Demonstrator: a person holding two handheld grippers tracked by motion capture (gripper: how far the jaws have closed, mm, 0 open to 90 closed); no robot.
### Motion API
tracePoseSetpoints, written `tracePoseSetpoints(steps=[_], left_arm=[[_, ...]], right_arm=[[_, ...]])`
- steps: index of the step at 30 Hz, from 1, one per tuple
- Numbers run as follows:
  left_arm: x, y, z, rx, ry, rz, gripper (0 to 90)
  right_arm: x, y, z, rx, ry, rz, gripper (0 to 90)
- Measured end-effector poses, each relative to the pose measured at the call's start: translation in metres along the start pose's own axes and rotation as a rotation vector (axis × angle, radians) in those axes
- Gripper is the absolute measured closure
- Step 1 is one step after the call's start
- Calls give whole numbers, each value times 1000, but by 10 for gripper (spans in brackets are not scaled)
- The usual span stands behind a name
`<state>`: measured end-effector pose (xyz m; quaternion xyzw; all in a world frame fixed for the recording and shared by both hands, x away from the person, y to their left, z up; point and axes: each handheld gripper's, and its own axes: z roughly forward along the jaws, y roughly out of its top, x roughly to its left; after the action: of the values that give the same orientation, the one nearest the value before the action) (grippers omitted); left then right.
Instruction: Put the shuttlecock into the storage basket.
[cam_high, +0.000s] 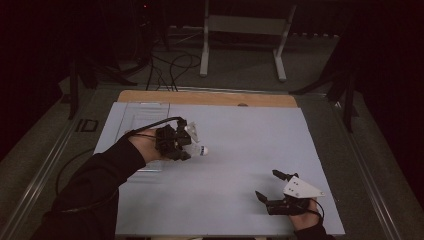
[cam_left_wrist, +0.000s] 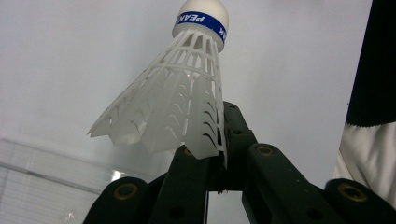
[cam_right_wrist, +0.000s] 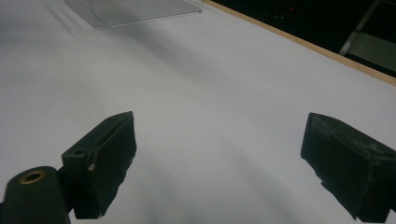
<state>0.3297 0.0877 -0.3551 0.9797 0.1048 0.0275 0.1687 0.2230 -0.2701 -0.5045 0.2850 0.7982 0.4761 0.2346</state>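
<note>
Nearest the person, the right gripper (cam_high: 272, 186) rests low on the pale grey surface (cam_high: 240, 150), its fingers (cam_right_wrist: 100, 163) spread wide with nothing between them. Farther off, the left gripper (cam_high: 186, 145) has its fingers (cam_left_wrist: 187, 186) clenched on the skirt edge of the white plastic shuttlecock with a blue band (cam_left_wrist: 180, 93), held above the surface. Beyond lies a clear plastic tray (cam_right_wrist: 130, 9).

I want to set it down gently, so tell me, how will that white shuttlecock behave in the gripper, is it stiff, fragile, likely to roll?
The shuttlecock probably weighs very little: its skirt is thin open plastic lattice. That lattice likely flexes, since the left gripper pinches only the skirt's edge, so a hard squeeze could deform it. Laid on the table, its rounded cap and cone shape would likely make it roll in a curve.
</note>
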Motion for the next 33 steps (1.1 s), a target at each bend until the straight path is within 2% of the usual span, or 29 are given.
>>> tracePoseSetpoints(steps=[16,23,25,33], left_arm=[[5,-18,-18,-7,32,-26,900],[8,-32,-29,-7,48,-45,900],[10,-36,-31,-10,57,-63,900],[13,-48,-38,-19,66,-75,900]], right_arm=[[0,0,0,-1,0,1,101],[0,0,0,0,-1,2,101],[0,0,0,0,-2,2,101],[0,0,0,-2,-2,1,101]])
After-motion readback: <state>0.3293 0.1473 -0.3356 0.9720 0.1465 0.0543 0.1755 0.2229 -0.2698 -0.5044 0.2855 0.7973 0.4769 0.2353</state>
